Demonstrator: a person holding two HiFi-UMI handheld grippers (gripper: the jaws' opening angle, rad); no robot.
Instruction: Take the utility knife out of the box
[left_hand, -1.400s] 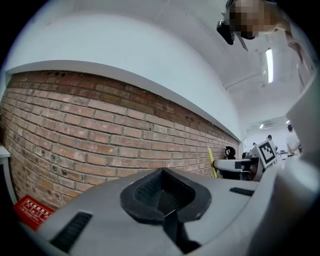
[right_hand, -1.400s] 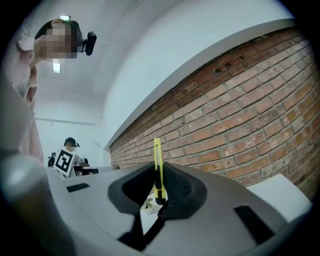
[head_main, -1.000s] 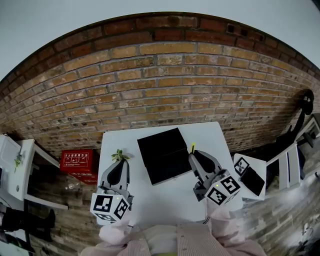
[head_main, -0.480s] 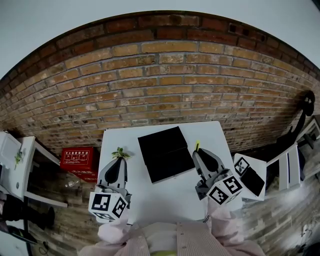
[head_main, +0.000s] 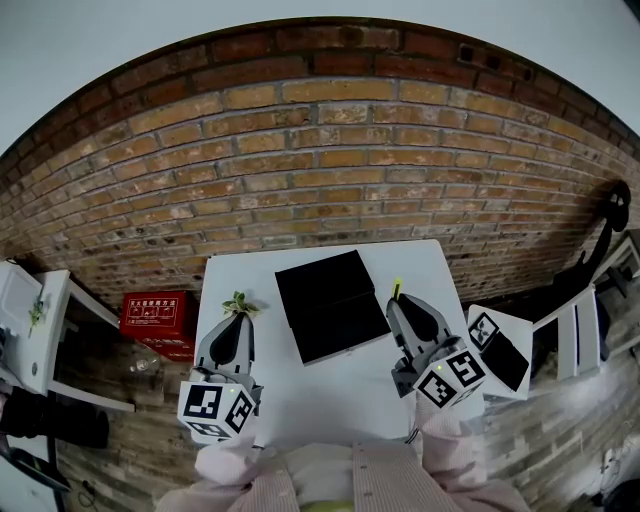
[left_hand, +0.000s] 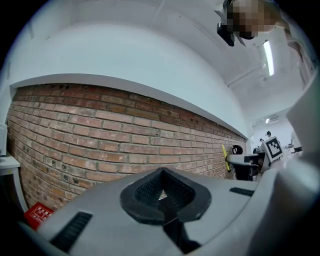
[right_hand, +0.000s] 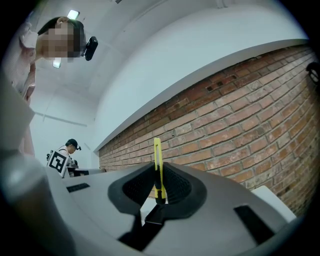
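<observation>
My left gripper sits at the left edge of the white table, pointing level toward the brick wall. In the left gripper view its pads meet with nothing between them, so that hand is closed and empty. A small green sprig lies just beyond its tip; I cannot tell whether they touch.

In the middle of the table lies the box, black and flat. From above its top looks closed.

To its right, my right gripper is clamped on the utility knife, which is clear of the box and just beside the box's right edge. In the right gripper view the thin yellow body stands upright between my pads, pinched low on its flat sides, with most of its length above the grip.

I judge it to be light and stiff, with a smooth plastic shell that could slip or swing about so narrow a pinch. A hold nearer the middle of the body, flat faces against the pads, would steady it. I cannot see whether the blade is out, so I would keep off both ends.
</observation>
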